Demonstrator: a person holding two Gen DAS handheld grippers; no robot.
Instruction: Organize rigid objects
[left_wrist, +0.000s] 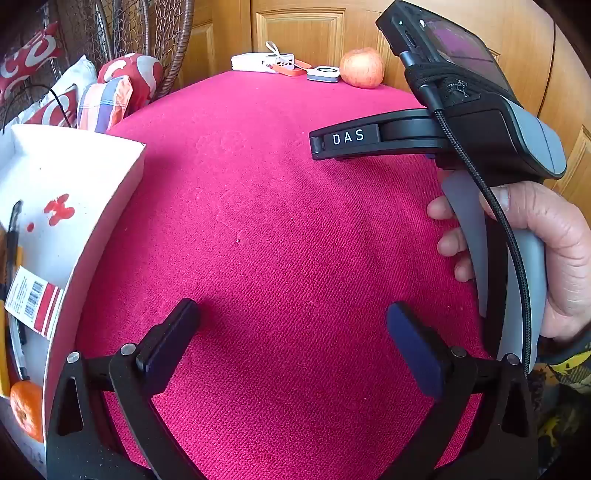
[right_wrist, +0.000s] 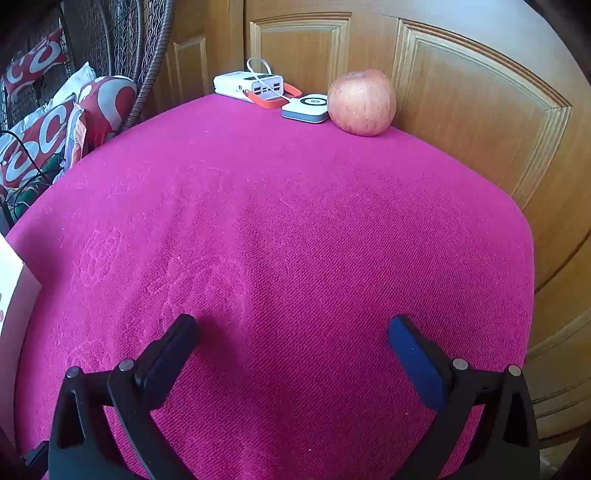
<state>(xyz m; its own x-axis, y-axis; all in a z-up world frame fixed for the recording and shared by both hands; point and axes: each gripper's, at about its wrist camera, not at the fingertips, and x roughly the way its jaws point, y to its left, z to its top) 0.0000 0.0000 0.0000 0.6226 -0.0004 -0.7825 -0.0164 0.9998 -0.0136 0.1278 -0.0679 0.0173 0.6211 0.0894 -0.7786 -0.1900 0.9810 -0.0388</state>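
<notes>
An apple (right_wrist: 361, 102), a small white and grey square device (right_wrist: 306, 108) and a white power bank (right_wrist: 249, 85) with an orange strap sit at the far edge of the red cloth table (right_wrist: 295, 240). They also show in the left wrist view: apple (left_wrist: 362, 68), device (left_wrist: 324, 74), power bank (left_wrist: 263, 62). A white box (left_wrist: 55, 229) at the left holds pens and an orange (left_wrist: 26, 410). My left gripper (left_wrist: 293, 328) is open and empty over the cloth. My right gripper (right_wrist: 293, 332) is open and empty, far short of the apple.
The right hand-held gripper body (left_wrist: 491, 147) with the person's hand (left_wrist: 554, 251) fills the right of the left wrist view. Wooden doors (right_wrist: 461, 110) stand behind the table. A wicker chair with red and white cushions (right_wrist: 40, 140) stands at the left.
</notes>
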